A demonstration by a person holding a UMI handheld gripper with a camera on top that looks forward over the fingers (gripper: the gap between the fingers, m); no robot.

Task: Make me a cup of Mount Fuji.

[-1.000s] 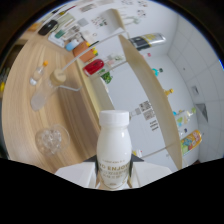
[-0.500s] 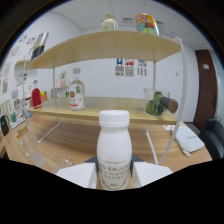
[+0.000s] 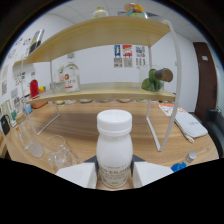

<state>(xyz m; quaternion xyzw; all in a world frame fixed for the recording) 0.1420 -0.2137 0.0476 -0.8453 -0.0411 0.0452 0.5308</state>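
A white plastic bottle (image 3: 114,147) with a white cap and a printed label stands upright between my gripper's (image 3: 114,176) two white fingers (image 3: 77,175), which press on its lower body from both sides. The bottle is held above a wooden table (image 3: 120,125). A clear glass (image 3: 61,156) sits on the table just ahead of the fingers to the left, with another clear glass vessel (image 3: 30,142) further left.
A two-tier wooden shelf on white metal legs (image 3: 170,100) spans the table beyond the bottle. It carries a labelled bottle (image 3: 70,80), a red container (image 3: 34,88) and a green jar lying on its side (image 3: 156,79). A white flat device (image 3: 190,125) and a small blue-capped bottle (image 3: 182,162) lie to the right.
The view has levelled out from a steep tilt to upright and moved slightly closer to the shelf. The bottle stays in the same place between the fingers.
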